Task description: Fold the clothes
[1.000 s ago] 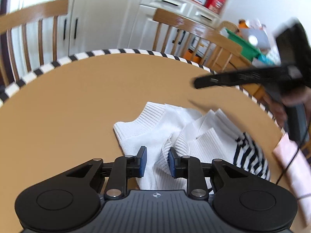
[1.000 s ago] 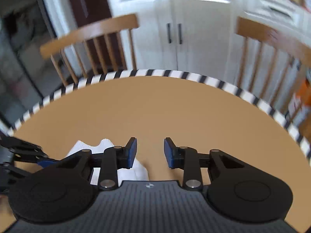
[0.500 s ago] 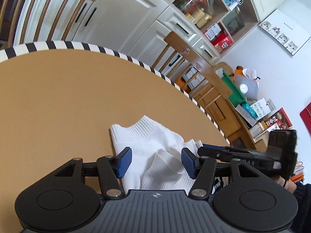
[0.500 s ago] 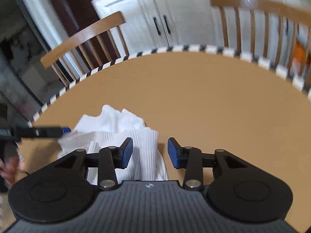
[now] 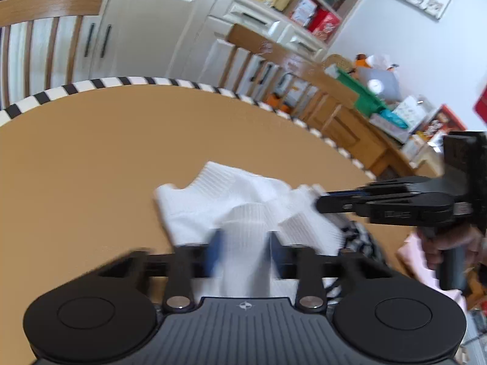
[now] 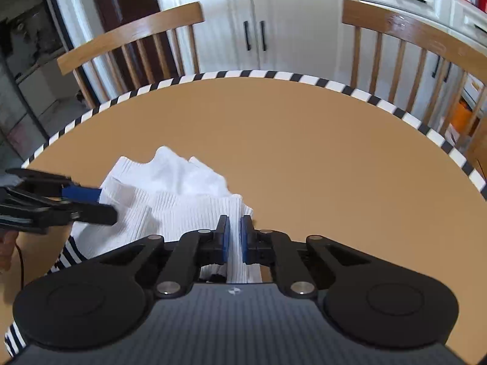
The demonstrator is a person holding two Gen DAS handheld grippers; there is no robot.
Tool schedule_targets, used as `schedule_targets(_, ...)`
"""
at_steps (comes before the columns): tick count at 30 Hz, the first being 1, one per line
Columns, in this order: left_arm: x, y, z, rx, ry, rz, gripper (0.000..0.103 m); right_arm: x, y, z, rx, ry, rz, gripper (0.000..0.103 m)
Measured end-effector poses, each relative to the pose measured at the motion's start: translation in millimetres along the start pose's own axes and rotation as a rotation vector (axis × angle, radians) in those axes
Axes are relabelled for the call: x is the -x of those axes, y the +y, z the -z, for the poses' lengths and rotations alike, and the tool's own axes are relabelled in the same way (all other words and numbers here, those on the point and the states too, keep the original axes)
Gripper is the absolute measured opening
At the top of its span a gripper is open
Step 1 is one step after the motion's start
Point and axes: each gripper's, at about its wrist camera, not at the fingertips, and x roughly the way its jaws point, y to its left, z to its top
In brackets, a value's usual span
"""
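Observation:
A crumpled white ribbed garment (image 5: 231,200) (image 6: 170,194) with a black-and-white striped part (image 6: 68,252) lies on the round tan table (image 6: 304,140). My right gripper (image 6: 234,237) is shut on a fold of its ribbed edge; in the left wrist view it reaches in from the right (image 5: 322,205), held by a hand (image 5: 447,243). My left gripper (image 5: 243,249) is blurred, and its fingers straddle a raised ridge of the white cloth with a wide gap. It enters the right wrist view from the left (image 6: 97,203), at the garment's other side.
The table has a black-and-white striped rim (image 6: 274,74). Two wooden chairs (image 6: 131,36) (image 6: 404,33) stand at the far side before white cabinets (image 6: 289,15). A pink cloth (image 5: 411,252) lies at the table's right edge, beside a cluttered sideboard (image 5: 380,112).
My right gripper moved onto the garment and closed on its ribbed edge. My left gripper's fingers narrowed around a cloth ridge, and the garment bunched up between both grippers.

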Motion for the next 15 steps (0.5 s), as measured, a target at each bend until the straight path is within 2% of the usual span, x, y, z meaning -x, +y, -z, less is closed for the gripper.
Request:
schedule_targets(4, 19, 3, 1, 0.059, -0.055, 0.006, 0.007, 22, 3, 0, -0.02, -0.054, -0.008, 0.008)
schedule_targets(7, 56, -4, -6, 0.059, -0.153, 0.017, 0.007, 49, 9, -7, -0.037, -0.123, -0.051, 0.008)
schedule_targets(10, 70, -8, -23, 0.041, -0.209, 0.009, 0.007, 64, 11, -26, -0.021, -0.184, -0.067, 0.008)
schedule_targets(12, 50, -1, -35, 0.049, -0.181, -0.026, 0.007, 46, 2, -38, -0.034, -0.173, -0.032, 0.008)
schedule_targets(15, 1, 17, -39, 0.121, -0.054, -0.071, 0.008, 30, -3, -40, -0.057, -0.16, -0.003, 0.008)
